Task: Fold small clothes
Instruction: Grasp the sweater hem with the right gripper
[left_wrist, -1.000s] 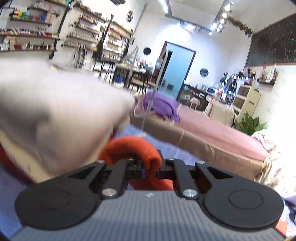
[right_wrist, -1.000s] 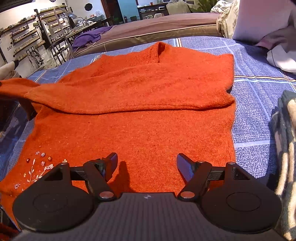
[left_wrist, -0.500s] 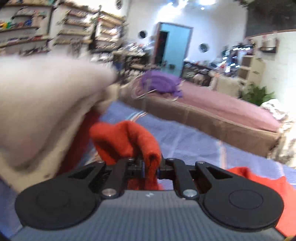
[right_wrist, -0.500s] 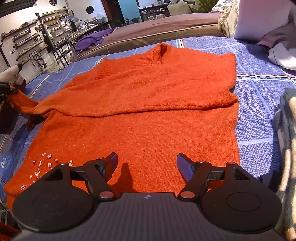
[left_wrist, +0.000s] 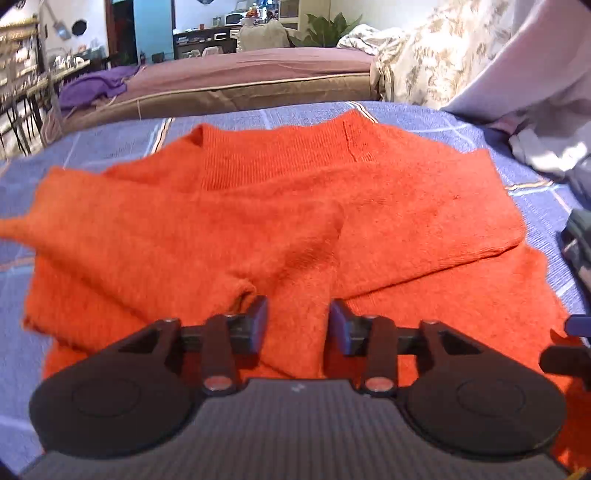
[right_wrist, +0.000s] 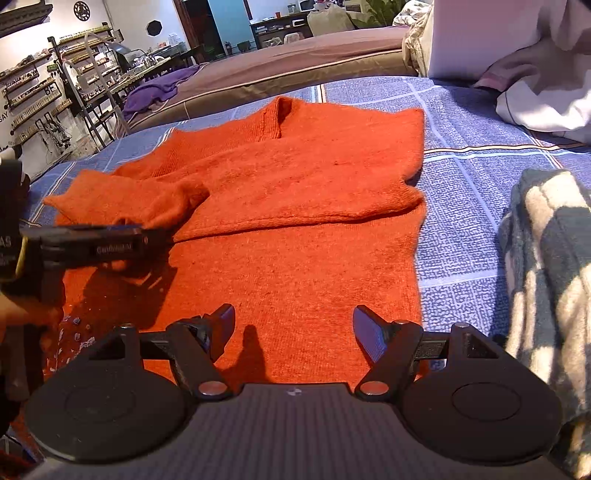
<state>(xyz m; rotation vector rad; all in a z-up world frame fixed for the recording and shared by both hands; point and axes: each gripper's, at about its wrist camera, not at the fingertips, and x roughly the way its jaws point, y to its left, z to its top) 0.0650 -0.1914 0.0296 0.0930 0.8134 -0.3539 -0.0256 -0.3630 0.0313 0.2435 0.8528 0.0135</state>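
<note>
Both grippers, left (left_wrist: 297, 321) and right (right_wrist: 293, 326), hover fingers apart over orange sweater (right_wrist: 295, 206).

We count one orange sweater (right_wrist: 295, 221), with two sleeves folded across its front. One blue patterned bedspread (right_wrist: 480, 122) lies under it. Two grippers: left gripper (left_wrist: 297, 325), right gripper (right_wrist: 293, 328), two fingers each, four fingers total. One purple cloth (right_wrist: 162, 88) on the brown bed behind. One green-and-cream checked textile (right_wrist: 546, 266) at right. One white garment pile (right_wrist: 546, 99) top right. One potted plant (left_wrist: 325, 31).
</note>
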